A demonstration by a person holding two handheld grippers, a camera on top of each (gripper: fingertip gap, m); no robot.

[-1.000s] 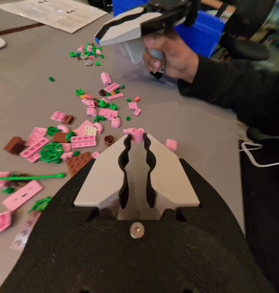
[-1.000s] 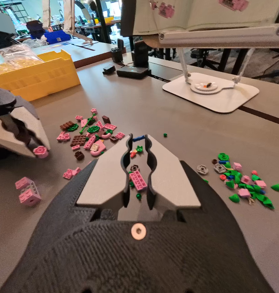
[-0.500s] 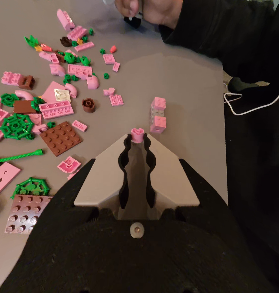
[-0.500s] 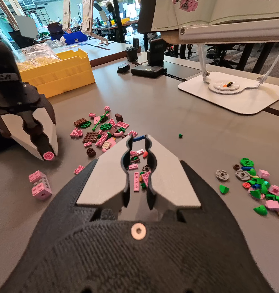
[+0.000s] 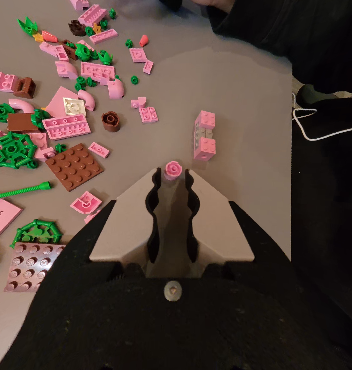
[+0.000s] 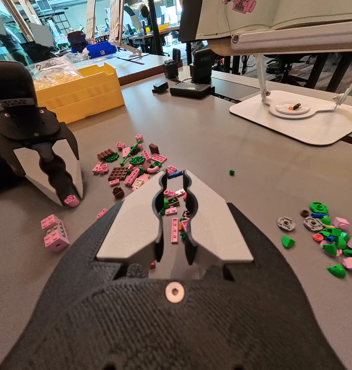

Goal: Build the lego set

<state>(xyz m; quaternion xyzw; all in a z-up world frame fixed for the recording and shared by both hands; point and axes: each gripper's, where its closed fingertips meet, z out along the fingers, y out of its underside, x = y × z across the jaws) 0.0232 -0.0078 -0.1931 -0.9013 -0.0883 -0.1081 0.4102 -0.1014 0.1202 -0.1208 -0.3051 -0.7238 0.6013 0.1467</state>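
Note:
My left gripper (image 5: pixel 172 172) points down at the grey table, its jaws slightly apart. A small pink round brick (image 5: pixel 172 169) stands on the table between the tips, with a thin gap on each side. A pink and grey brick assembly (image 5: pixel 205 136) lies just beyond it to the right. The right wrist view shows the left gripper (image 6: pixel 71 200), the round brick (image 6: pixel 71 200) and the assembly (image 6: pixel 54 232) at the left. My right gripper (image 6: pixel 174 173) is above the table, shut on a small blue piece (image 6: pixel 174 174) at its tips.
Loose pink, green and brown pieces (image 5: pixel 71 120) lie left of the left gripper, including a brown plate (image 5: pixel 74 166). A second small pile (image 6: pixel 335 236) lies at the right. A yellow bin (image 6: pixel 81 96) and a white stand base (image 6: pixel 301 120) sit farther back. The table edge (image 5: pixel 291 180) runs at the right. Across from one pair of fingers to the other is roughly 20 cm. The brown plate (image 5: pixel 74 166) is about 8 cm from my left fingertips. My right wrist view (image 6: pixel 118 173) looks at it from another angle.
The left gripper tilted down and came to the table near the pink and grey assembly, then its jaws parted from the round brick. The right gripper rose a little, still holding the blue piece.

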